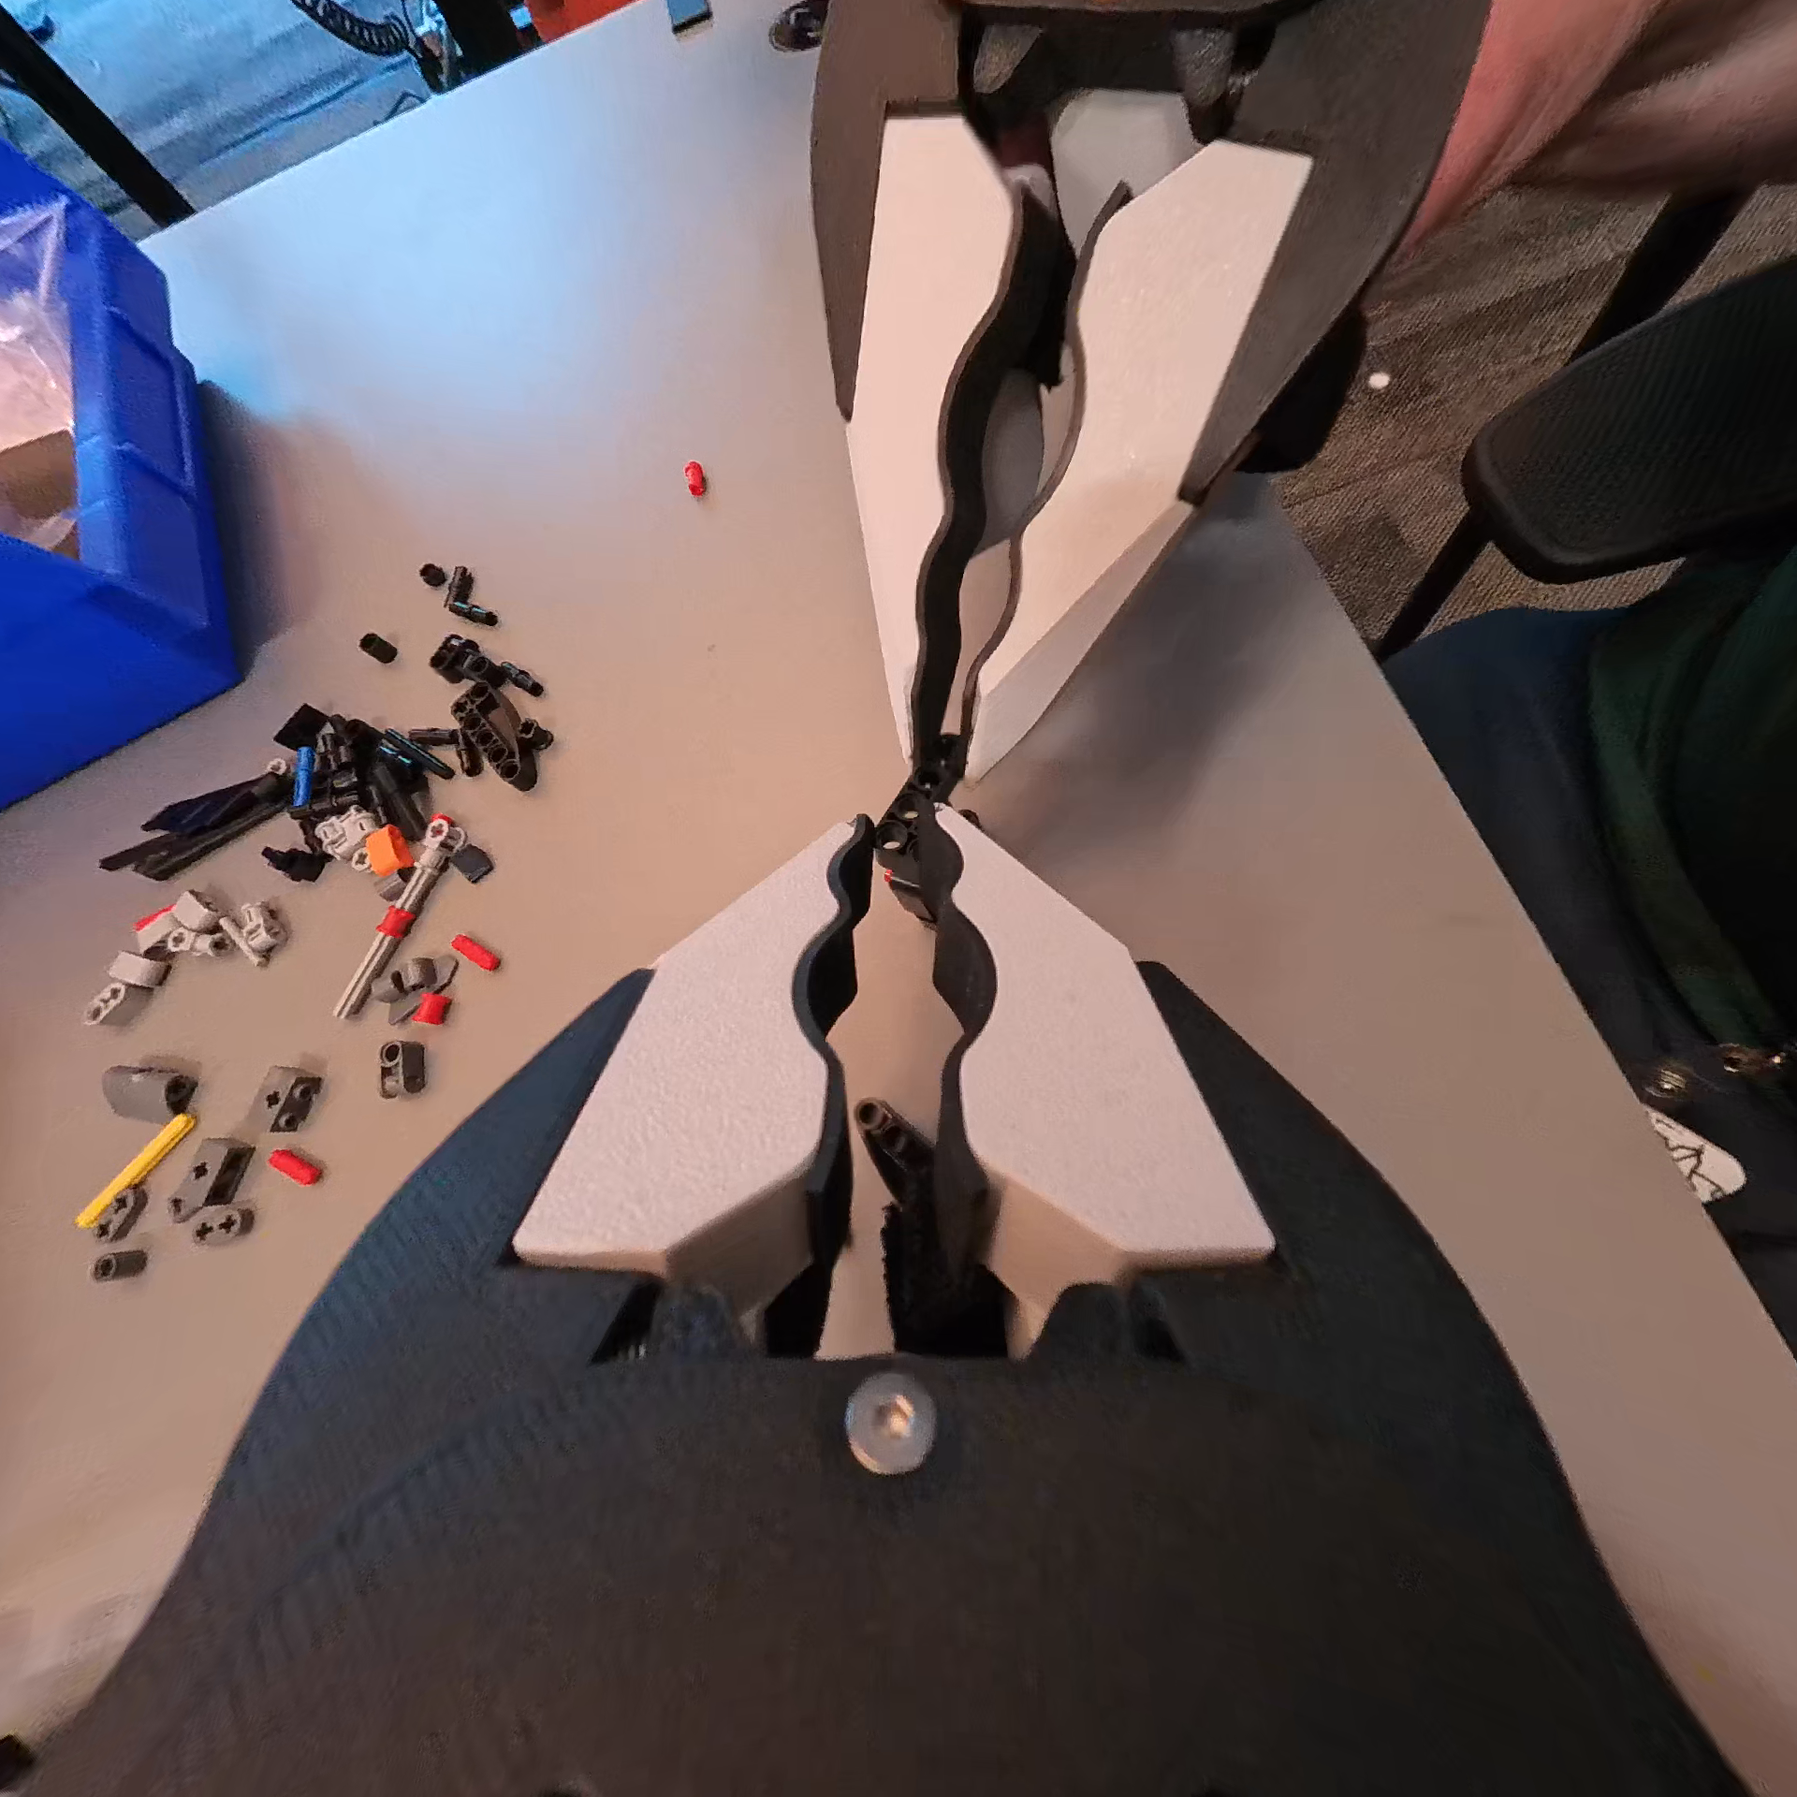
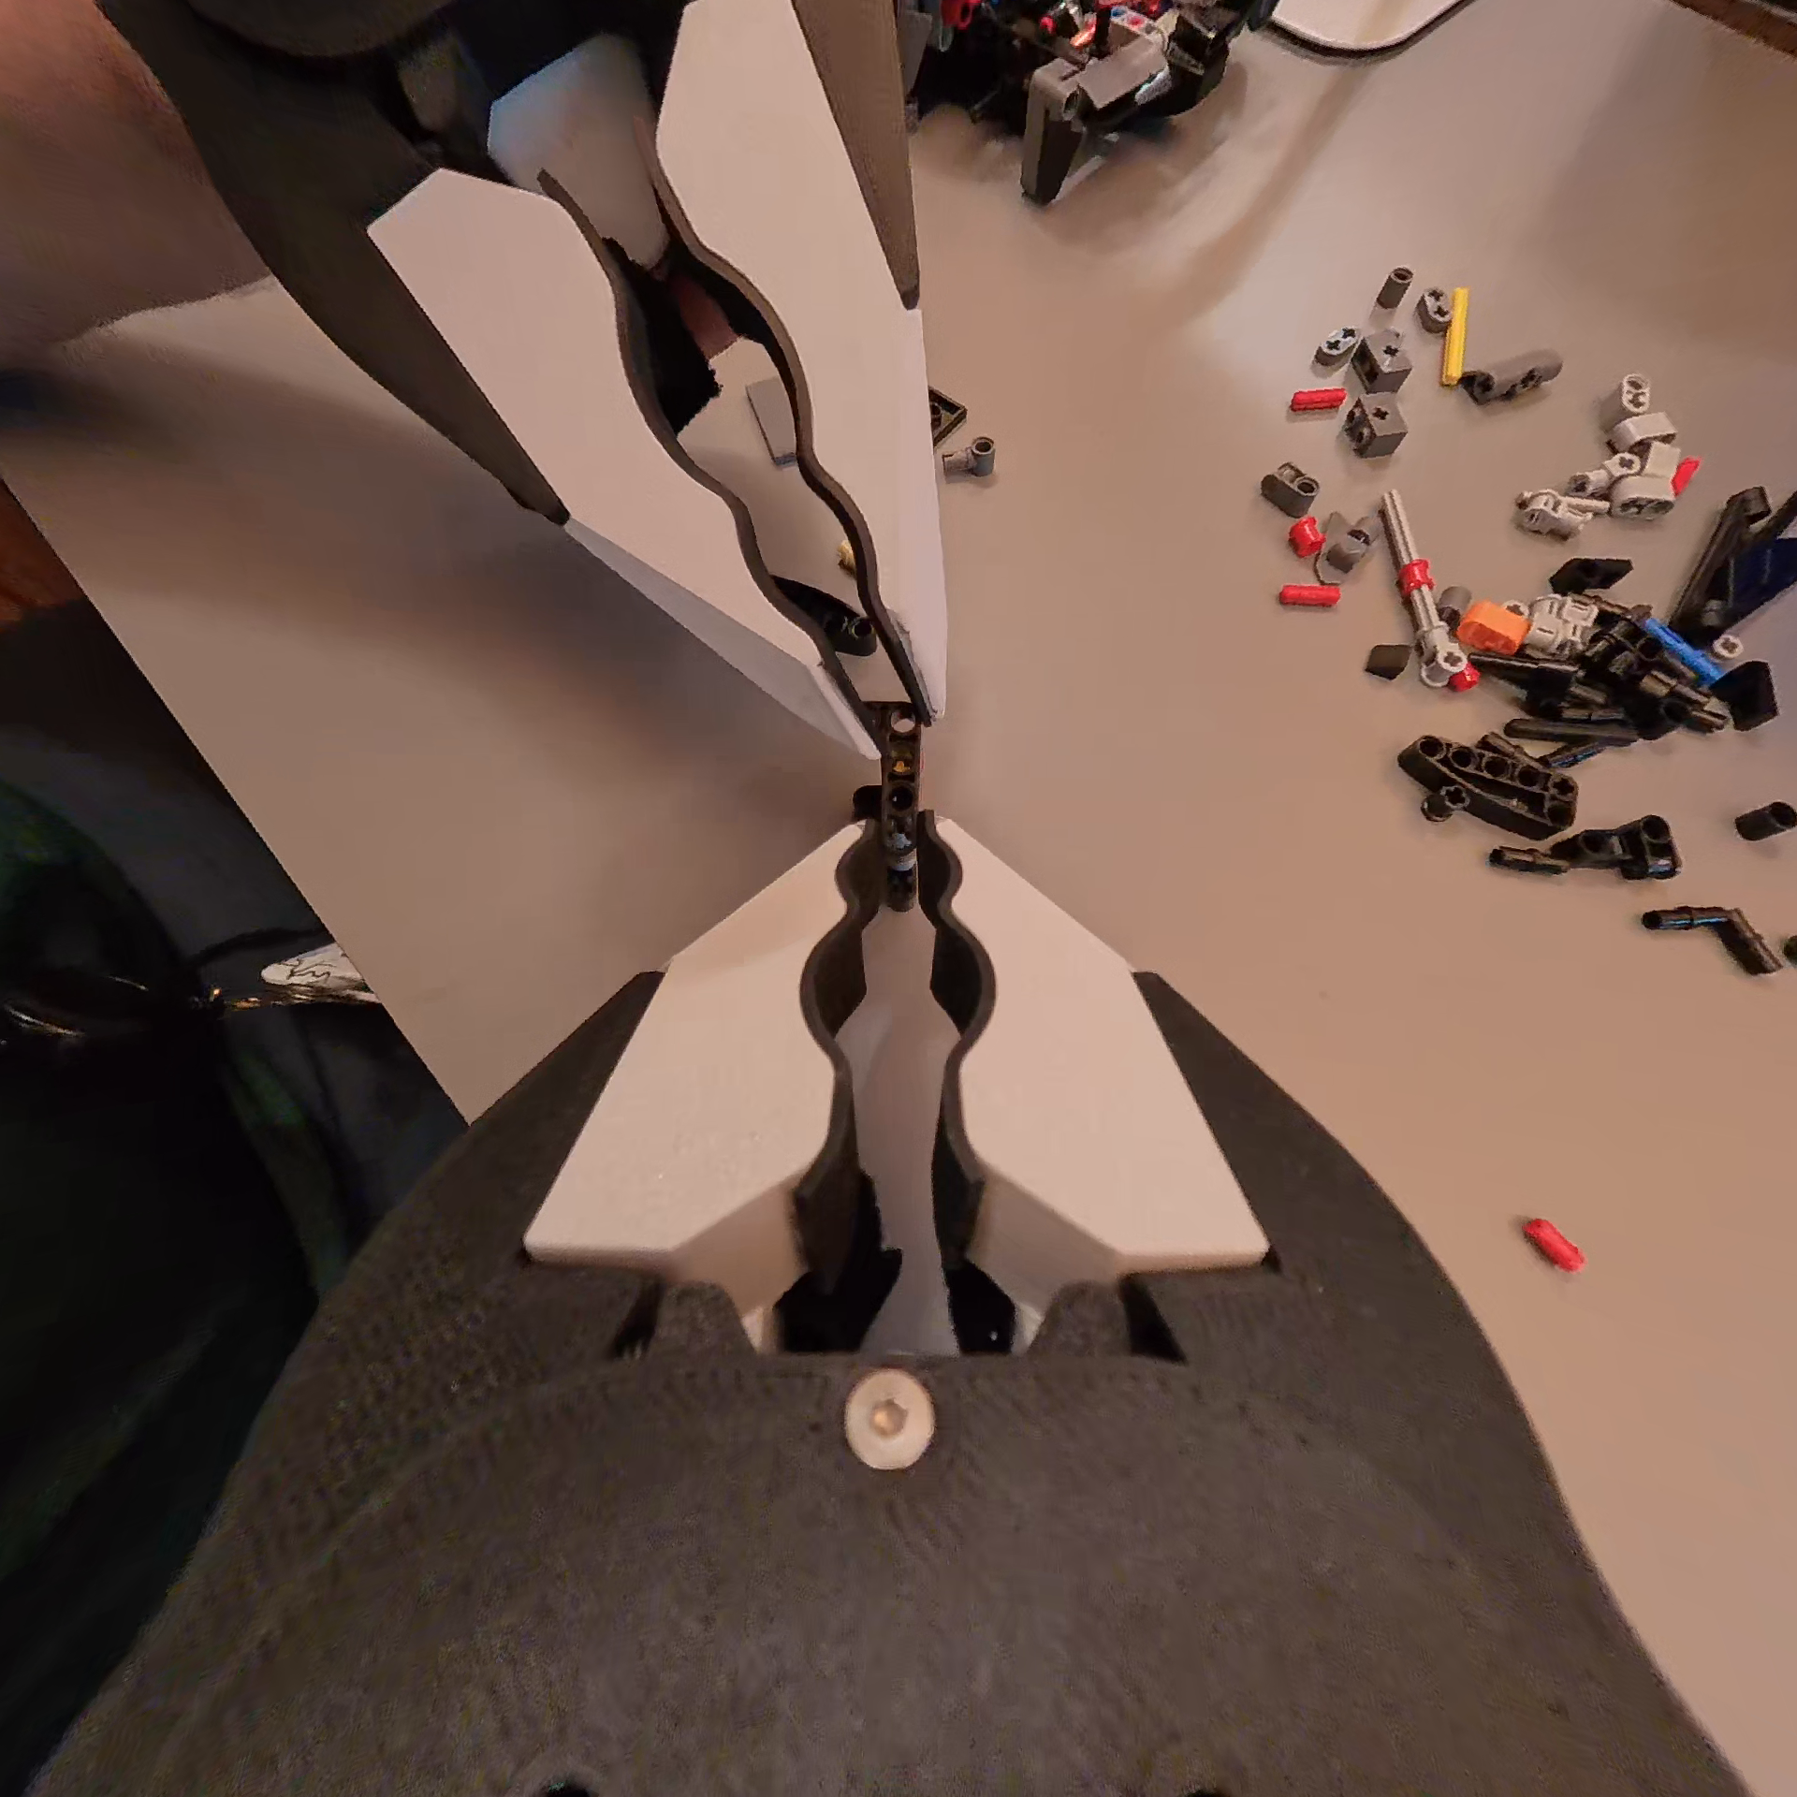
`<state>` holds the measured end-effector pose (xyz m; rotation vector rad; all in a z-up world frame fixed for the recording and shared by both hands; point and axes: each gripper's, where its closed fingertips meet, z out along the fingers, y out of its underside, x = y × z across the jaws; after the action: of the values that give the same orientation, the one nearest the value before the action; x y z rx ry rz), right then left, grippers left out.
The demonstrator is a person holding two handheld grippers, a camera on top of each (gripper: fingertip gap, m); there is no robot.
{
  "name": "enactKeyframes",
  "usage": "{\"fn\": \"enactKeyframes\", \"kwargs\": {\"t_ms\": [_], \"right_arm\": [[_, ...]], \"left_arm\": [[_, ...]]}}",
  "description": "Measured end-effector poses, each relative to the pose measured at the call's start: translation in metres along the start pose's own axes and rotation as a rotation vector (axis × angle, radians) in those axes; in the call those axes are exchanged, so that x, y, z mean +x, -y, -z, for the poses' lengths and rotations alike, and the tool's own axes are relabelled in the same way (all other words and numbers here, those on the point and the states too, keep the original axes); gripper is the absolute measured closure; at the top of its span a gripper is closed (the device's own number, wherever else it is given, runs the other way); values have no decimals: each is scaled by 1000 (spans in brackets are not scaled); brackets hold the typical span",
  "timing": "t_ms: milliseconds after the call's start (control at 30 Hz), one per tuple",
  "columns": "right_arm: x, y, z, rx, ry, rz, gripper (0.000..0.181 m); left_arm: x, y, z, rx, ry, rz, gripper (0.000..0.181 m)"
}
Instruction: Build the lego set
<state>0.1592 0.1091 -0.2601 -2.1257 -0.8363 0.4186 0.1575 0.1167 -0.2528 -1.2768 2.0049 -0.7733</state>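
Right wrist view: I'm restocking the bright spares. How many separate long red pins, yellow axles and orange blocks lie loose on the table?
Long red pins: 3
Yellow axles: 1
Orange blocks: 1
Total: 5

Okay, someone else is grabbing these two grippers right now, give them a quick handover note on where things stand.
Left gripper: shut on one end of the black beam.
Right gripper: shut on the beam's other end; both hold it in the air above the table, tips nearly meeting.
Loose parts pile lies on the table, a stray red pin apart from it, a blue bin at the table edge.
A partly built model stands farther off on the table.
Done: beam picked up. Left: fitting it and the remaining parts.
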Motion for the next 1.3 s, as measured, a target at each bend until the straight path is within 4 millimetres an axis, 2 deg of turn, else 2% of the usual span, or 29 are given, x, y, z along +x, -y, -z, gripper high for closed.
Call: {"fn": "enactKeyframes", "kwargs": {"t_ms": [467, 767, 900, 1200, 1300], "right_arm": [[-2, -4, -3, -123, -7, 67, 176], [0, -7, -4, -148, 60, 7, 176], [0, -7, -5, -175, 47, 36, 176], [2, -1, -5, -123, 99, -3, 175], [3, 6, 1, -78, 131, -74, 156]], "left_arm": [[4, -7, -3, 26, 7, 42, 175], [2, -7, -5, 39, 2, 80, 174], [3, -8, -5, 73, -1, 96, 174], [-3, -5, -1, 118, 12, 145, 173], [-8, -8, 4, 112, 14, 185, 166]]}}
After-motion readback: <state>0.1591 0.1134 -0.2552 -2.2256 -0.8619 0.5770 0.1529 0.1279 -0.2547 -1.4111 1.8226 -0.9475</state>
